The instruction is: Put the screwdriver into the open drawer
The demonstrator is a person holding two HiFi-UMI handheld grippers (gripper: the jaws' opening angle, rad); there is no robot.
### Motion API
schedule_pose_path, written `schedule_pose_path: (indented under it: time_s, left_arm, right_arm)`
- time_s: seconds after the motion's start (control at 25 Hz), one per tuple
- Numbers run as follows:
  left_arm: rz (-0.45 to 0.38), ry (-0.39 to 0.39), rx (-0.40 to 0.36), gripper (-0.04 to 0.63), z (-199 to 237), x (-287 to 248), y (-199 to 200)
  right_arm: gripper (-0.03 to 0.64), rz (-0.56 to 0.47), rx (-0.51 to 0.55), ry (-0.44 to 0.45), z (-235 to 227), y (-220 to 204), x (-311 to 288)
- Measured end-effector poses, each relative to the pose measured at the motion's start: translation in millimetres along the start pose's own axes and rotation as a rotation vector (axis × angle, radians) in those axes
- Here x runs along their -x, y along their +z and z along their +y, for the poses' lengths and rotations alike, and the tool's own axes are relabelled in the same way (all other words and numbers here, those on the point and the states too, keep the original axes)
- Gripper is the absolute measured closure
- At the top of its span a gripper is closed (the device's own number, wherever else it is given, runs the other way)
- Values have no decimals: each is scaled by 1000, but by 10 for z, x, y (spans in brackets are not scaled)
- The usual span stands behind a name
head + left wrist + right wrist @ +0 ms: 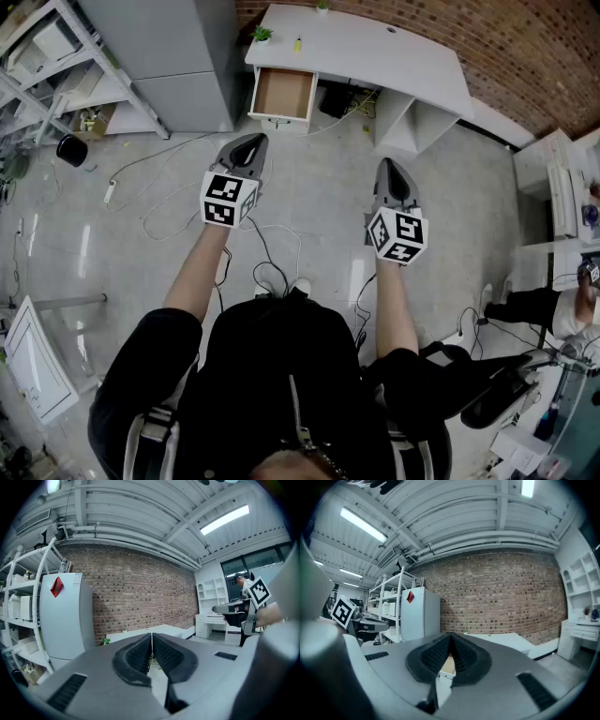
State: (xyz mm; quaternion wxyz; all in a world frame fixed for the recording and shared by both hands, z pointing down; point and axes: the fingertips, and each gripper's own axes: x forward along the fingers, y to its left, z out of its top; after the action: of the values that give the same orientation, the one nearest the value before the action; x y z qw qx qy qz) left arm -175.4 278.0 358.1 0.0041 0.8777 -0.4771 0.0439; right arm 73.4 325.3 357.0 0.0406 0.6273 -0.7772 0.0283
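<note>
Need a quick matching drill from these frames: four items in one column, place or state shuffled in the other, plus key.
1. drawer
2. small plant
3. left gripper
4. grey cabinet

A. jaws together, nothing between them
B. stands left of the white desk in the head view
C. pulled open under the desk's left end
D. on the desk top, near its left end

Pairs: 1-C, 2-D, 3-A, 4-B

Black zipped jacket (281, 375), sleeves (150, 352) seemingly short, grey left tongs (249, 145) and right tongs (387, 171), black-and-white marker cubes (228, 199)
</note>
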Motion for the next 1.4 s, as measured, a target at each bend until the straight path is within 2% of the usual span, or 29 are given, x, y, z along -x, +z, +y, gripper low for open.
schedule_pose_path:
  time_s: [0.48, 0.68, 0.72, 0.8, 0.92, 1.16, 1.4]
  left_arm:
    - [-9, 12, 9, 568, 104, 50, -40]
    - [-7, -5, 20, 562, 76, -13, -47]
    - [-6, -6, 26, 542, 66, -26, -51]
    - [1, -9, 43, 392, 30, -65, -73]
    - [7, 3, 44, 318, -23, -119, -105]
    - [12, 24, 43, 313, -149, -187, -110]
    - [51, 11, 49, 314, -327, -255, -211]
  right_arm:
    - [607, 12, -35, 30, 131, -106, -90]
    - [607, 22, -38, 36, 79, -147, -121]
    - [607, 24, -39, 38, 64, -157, -123]
    - [607, 27, -41, 43, 26, -184, -121]
    - [607, 31, -47, 53, -43, -230, -118]
    - [607, 42, -54, 88, -157, -335, -89]
    - [607, 53, -69, 104, -269, -421, -63]
